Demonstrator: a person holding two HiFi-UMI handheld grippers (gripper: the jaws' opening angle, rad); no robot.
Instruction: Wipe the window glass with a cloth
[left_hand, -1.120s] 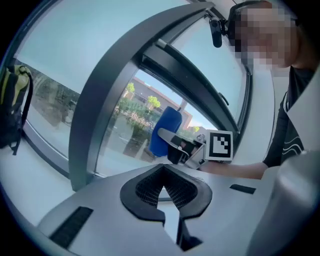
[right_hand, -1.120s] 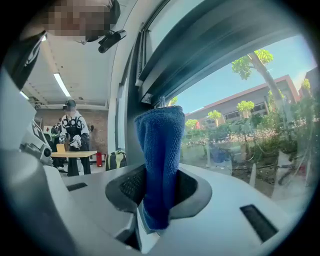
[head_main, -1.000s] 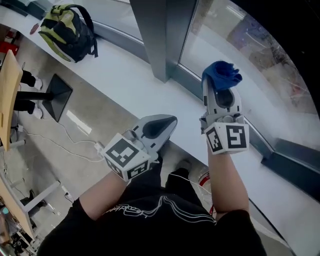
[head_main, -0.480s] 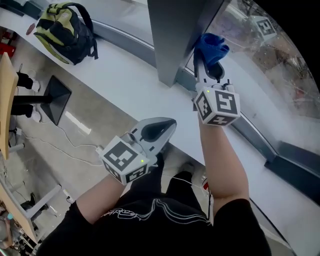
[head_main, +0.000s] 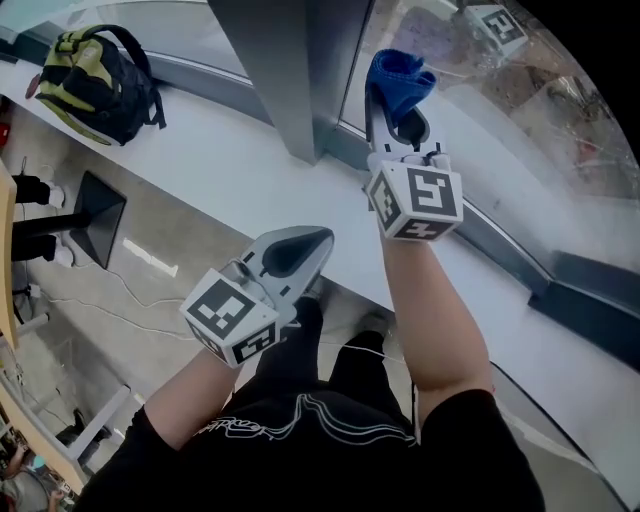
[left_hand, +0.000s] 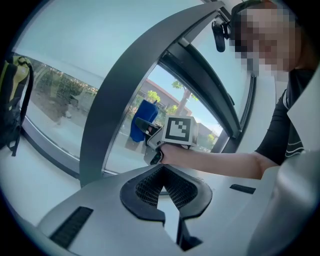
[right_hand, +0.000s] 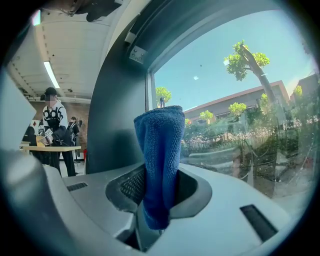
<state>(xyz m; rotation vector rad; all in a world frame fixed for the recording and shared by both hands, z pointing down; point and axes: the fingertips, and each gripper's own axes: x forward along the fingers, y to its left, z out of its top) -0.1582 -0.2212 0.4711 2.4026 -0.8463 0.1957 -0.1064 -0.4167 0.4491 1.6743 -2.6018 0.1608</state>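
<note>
**Head view:** The right gripper (head_main: 397, 102) is raised in front of the window glass (head_main: 520, 120), just right of the dark window post (head_main: 290, 70). A blue cloth (head_main: 400, 78) is bunched at its tips. The left gripper (head_main: 305, 243) hangs lower, over the edge of the white sill (head_main: 210, 150). A green-and-black backpack (head_main: 95, 85) sits on the sill, well apart at the left.

**Left gripper view:** The left gripper's 2 jaws are pressed together, ribbed pads meeting, with nothing between them. Beyond them, the right gripper holds the cloth up near the pane, beside the post.

**Right gripper view:** The right gripper's 2 jaws pinch the cloth, which stands upright out of them as a folded blue wad. The glass lies just beyond and to the right. Whether the cloth touches the glass cannot be told.
</note>
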